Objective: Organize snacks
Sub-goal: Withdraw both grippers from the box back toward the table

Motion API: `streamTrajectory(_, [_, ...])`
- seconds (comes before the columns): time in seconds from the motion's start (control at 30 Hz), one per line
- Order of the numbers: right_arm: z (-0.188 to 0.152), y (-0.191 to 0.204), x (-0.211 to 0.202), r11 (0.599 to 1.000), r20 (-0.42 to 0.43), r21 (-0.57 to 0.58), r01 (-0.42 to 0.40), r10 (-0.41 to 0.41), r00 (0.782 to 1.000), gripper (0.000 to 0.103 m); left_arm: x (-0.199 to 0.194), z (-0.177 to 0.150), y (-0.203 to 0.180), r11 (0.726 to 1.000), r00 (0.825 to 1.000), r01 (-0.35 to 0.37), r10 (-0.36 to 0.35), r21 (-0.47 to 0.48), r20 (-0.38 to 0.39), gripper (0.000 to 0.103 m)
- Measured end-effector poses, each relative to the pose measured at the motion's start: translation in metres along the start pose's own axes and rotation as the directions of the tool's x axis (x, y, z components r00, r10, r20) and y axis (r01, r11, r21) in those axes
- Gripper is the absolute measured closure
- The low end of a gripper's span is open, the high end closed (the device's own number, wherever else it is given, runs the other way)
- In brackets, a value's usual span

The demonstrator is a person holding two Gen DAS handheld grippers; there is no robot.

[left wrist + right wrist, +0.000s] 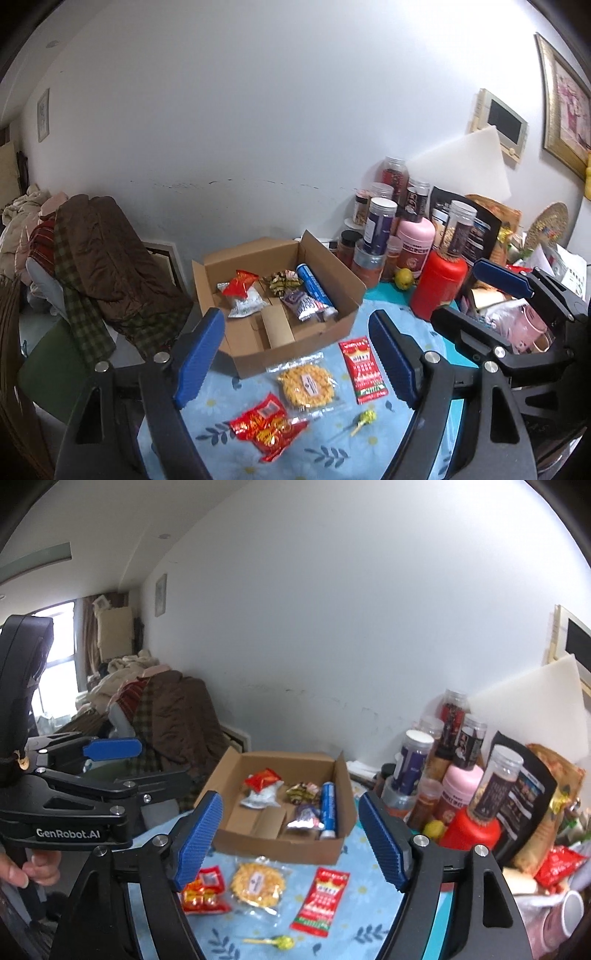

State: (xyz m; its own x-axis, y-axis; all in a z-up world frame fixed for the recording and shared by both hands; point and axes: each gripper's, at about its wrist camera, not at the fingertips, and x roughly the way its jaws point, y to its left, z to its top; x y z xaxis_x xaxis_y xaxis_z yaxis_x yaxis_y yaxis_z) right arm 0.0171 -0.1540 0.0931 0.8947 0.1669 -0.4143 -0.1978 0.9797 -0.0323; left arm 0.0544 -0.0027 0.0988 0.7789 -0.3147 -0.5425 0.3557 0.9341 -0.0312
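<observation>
1. We see a tabletop [399, 417] under a blue floral cloth, against a white wall [258, 110].
2. An open box [280, 295] near its far edge holds several snacks; four more lie loose near the front edge.
3. Jars [380, 221] crowd the far right corner.
4. Both our tools, left [295, 354] and right [291, 838], gape wide, empty.

A plain white wall [258, 110] fills the back of the room, scuffed with faint dark marks low down. Over on the left, a chair [110, 266] is buried under a brown quilted coat and checked cloth. A small framed picture [43, 114] hangs high on that wall; a larger gilt-framed one [565, 107] sits at right. Daylight comes in through a window [59, 653] with brown curtains at the far end.
</observation>
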Motion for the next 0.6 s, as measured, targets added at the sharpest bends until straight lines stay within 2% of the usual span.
streamTrajectory(0.23, [-0.029, 0.014, -0.015, 0.999, -0.021, 0.012, -0.040, 0.041, 0.999, 0.026, -0.016, -0.026, -0.007, 0.999, 1.000, 0.019, -0.020, 0.035, 0.003, 0.023])
streamTrajectory(0.43, [-0.056, 0.018, -0.019, 0.996, -0.047, 0.051, -0.074, 0.076, 0.996, 0.026, -0.014, -0.047, -0.007, 0.998, 0.998, 0.048, -0.046, 0.040, -0.033, 0.022])
streamTrajectory(0.6, [-0.078, 0.020, -0.015, 0.996, -0.085, 0.060, -0.068, 0.073, 0.994, 0.026, -0.007, -0.065, -0.004, 0.996, 0.994, 0.082, -0.081, 0.017, -0.078, 0.022])
